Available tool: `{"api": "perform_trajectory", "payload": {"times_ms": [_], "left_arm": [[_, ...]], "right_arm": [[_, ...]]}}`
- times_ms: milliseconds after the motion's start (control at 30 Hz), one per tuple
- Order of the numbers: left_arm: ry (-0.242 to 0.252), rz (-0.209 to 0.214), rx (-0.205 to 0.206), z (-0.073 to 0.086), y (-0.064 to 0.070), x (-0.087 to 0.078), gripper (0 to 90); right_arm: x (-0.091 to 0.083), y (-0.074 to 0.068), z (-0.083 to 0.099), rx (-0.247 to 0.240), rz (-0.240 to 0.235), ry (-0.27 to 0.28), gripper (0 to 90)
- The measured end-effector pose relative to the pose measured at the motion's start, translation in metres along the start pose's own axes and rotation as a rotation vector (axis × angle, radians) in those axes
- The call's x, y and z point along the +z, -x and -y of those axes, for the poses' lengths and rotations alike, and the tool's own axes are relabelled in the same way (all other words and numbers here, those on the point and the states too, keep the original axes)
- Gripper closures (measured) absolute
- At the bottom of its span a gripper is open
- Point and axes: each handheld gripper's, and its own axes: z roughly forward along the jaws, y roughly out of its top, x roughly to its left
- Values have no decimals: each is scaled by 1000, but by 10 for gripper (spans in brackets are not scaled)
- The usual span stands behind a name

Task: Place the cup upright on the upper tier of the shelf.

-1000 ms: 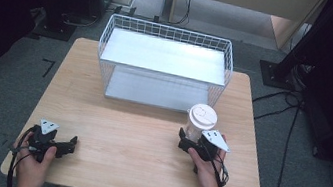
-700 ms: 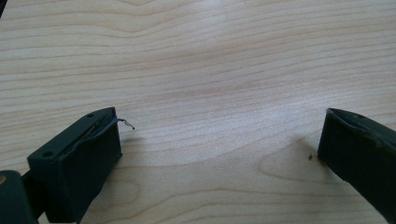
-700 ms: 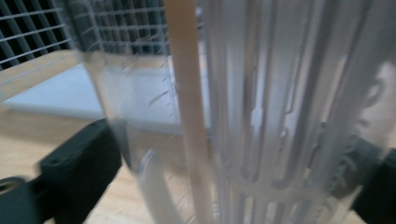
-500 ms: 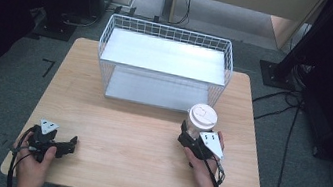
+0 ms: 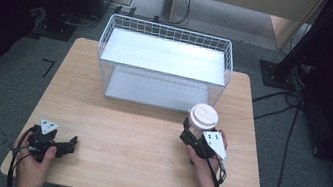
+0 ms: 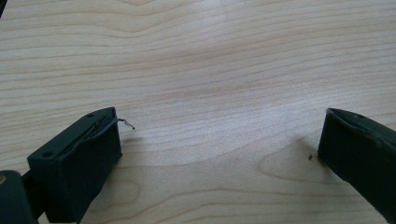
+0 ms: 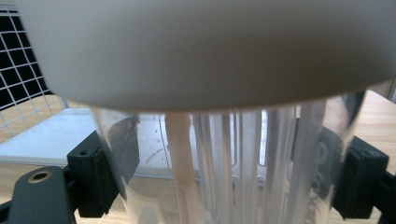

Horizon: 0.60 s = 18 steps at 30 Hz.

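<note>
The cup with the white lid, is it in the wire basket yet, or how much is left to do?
Not yet. Done: the right hand-held gripper is shut on the clear cup, its jaws pressing both sides. In hand: the cup sits near the table's right side, just in front of the wire basket. Left, probably: carrying it into the basket. The left hand-held gripper rests open on the table, holding nothing.

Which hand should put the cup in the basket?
Right. The right tool already grips the cup just in front of the wire basket; the left tool is open, far off at the table's near edge.
</note>
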Motion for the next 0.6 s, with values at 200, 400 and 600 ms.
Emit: {"api": "perform_trajectory", "payload": {"times_ms": [200,400,600], "left_arm": [[0,0,0,0,0,0,0],[2,0,-2,0,0,0,0],[0,0,0,0,0,0,0]], "right_arm": [[-1,1,-2,15,2,11,143],[-3,4,-8,43,7,33,146],[-7,5,-19,57,9,61,148]]}}
